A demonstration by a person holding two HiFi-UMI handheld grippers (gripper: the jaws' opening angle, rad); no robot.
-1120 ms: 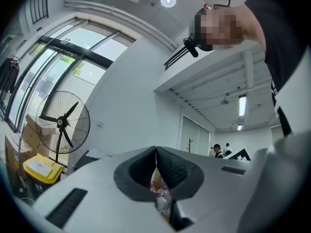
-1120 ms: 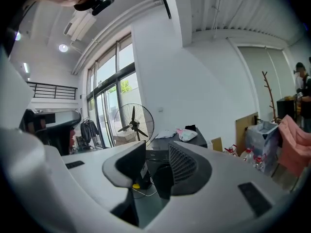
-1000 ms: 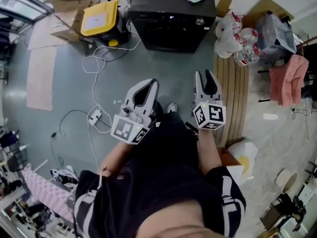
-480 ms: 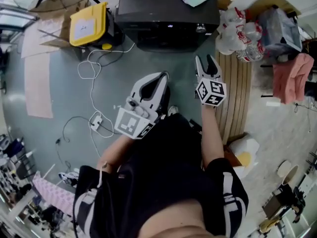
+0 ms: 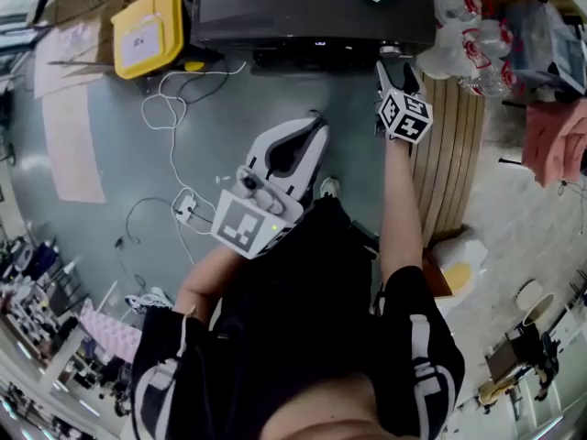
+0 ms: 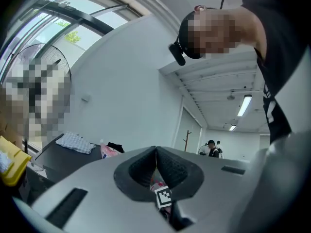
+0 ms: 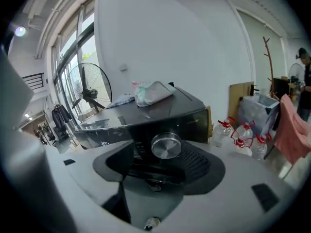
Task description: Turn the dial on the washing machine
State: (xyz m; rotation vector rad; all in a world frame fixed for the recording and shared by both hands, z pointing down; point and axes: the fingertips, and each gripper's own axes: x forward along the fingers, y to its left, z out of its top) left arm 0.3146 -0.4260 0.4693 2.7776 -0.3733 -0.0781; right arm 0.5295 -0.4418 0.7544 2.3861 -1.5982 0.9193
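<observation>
The black washing machine (image 5: 312,12) stands at the top of the head view. My right gripper (image 5: 394,70) is stretched out to its front panel at the right end. In the right gripper view the round silver dial (image 7: 166,145) sits between the two dark pads (image 7: 199,163), which are spreading and do not press on it; the right gripper (image 7: 163,161) is opening. My left gripper (image 5: 316,125) hangs lower over the grey floor. Its jaws meet at the tips, shut on nothing (image 6: 156,152), and it points up at the wall.
A yellow-lidded box (image 5: 147,27) stands left of the machine. White cables (image 5: 174,122) and a power strip (image 5: 188,211) lie on the floor. Water bottles (image 5: 468,39), wooden slats (image 5: 445,154) and a pink cloth (image 5: 559,140) are on the right. A cloth (image 7: 153,92) lies on the machine.
The person has stepped closer to the machine. My right gripper has reached forward to the dial and its jaws have spread. The left gripper has drifted forward, still shut.
</observation>
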